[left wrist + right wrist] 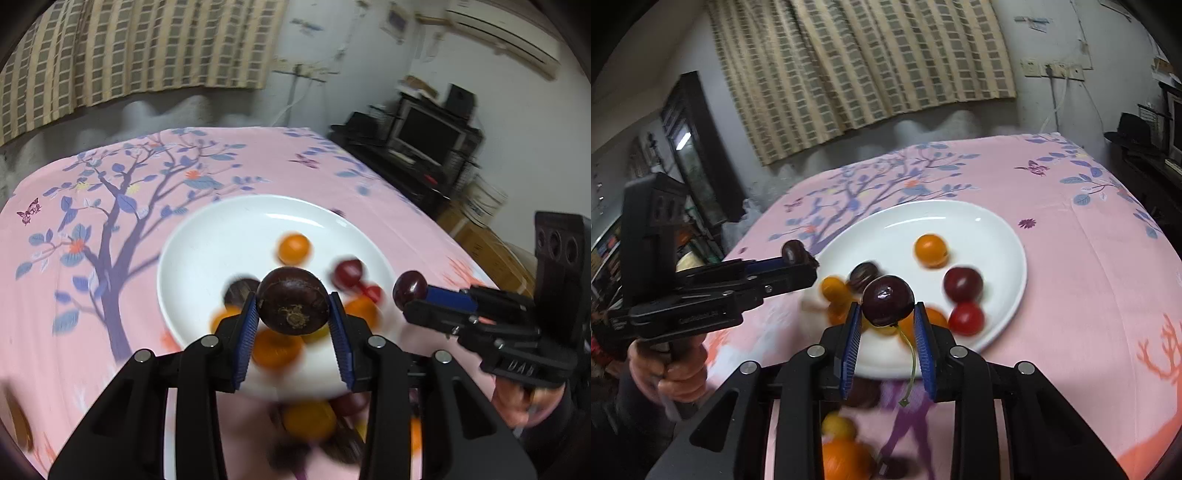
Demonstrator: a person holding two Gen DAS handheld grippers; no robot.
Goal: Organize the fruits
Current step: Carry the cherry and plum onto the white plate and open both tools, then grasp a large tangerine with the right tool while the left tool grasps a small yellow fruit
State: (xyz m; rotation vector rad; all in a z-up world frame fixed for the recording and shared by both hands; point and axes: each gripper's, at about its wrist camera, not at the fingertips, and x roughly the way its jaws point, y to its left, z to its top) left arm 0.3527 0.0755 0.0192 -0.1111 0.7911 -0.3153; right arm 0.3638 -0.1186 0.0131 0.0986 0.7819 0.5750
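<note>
Now chestnut (292, 305) clamped between left gripper (293, 314) jaws.

Little lettering reads here — raised letters on the black plastic body of the right gripper (406, 295) look like "DAN", and the embossed word along the left gripper (803, 258) stays too blurred.
</note>
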